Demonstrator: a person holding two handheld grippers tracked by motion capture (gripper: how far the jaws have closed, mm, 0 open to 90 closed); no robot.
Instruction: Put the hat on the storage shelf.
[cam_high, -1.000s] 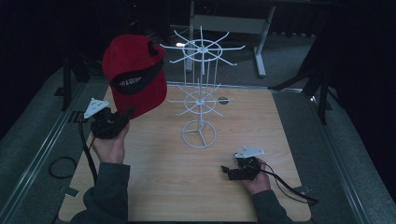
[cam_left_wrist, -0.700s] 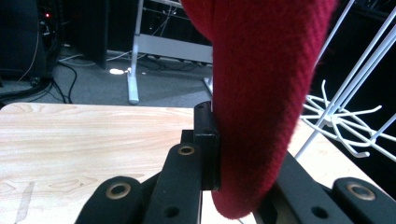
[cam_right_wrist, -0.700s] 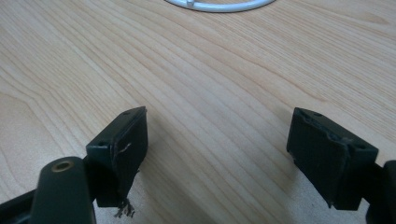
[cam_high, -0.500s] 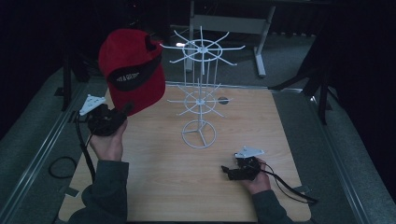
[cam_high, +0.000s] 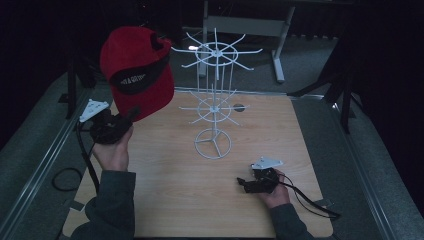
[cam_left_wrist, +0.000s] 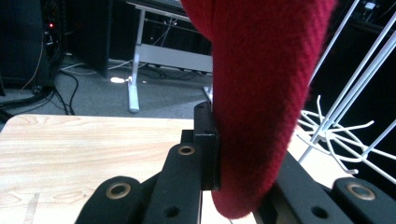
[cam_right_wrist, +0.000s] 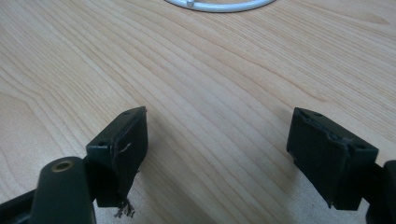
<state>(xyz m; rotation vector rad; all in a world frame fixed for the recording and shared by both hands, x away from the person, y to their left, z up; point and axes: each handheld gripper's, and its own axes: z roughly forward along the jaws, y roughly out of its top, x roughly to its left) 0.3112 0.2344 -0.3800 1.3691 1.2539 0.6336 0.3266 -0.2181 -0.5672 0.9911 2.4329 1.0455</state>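
While the person's left hand (cam_high: 112, 152) holds it raised at the left edge of the light wooden table (cam_high: 165, 200), the left gripper (cam_high: 131, 113) is clenched on the lower edge of a red fabric baseball cap with a black band bearing white lettering (cam_high: 136, 70). In the left gripper view the red knit cloth (cam_left_wrist: 261, 93) hangs down between the black jaws, pinched against one jaw pad. From the high view the cap stands up above and just beyond the gripper, its long axis running from near right to far left and upward, the lettered band facing near and the crown's far end toward the dark background. It hangs in the air over the table's far left corner, just to the left of the white wire display stand with spoke-like hooks on two tiers (cam_high: 215, 90), its right side close to the upper hooks; whether they touch cannot be told.

The stand's ring base (cam_high: 213, 144) sits on the middle of the table. The right gripper (cam_high: 246, 184) rests low at the near right of the table in the person's right hand (cam_high: 272, 192), its jaws spread apart and holding nothing, with bare wood between them in the right gripper view and the white ring (cam_right_wrist: 219, 5) beyond.
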